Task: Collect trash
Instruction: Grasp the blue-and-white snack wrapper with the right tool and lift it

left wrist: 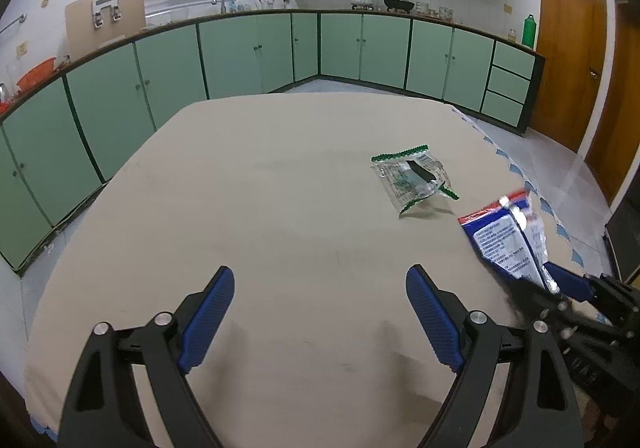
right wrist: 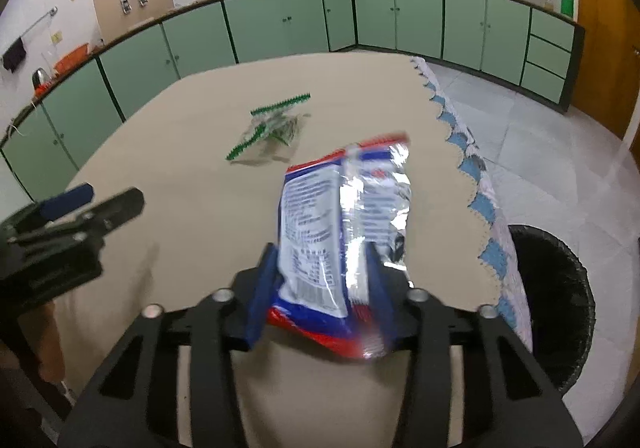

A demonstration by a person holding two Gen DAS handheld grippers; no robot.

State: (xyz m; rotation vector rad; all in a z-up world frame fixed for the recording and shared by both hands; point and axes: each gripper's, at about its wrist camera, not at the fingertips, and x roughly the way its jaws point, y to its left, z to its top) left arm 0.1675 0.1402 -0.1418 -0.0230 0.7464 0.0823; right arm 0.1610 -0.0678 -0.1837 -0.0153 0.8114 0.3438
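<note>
Pinching the blue-and-red snack bag near its bottom in my right gripper, it seems light, crinkly, slippery; left gripper spread wide, empty.

1. A wrapper lies on the table, toward its right edge.
2. A packet, nearer than the wrapper, sits between the right gripper's fingers, above the table.
3. The left gripper hangs left of it.
4. A bin stands on the floor, right of the table.
</note>
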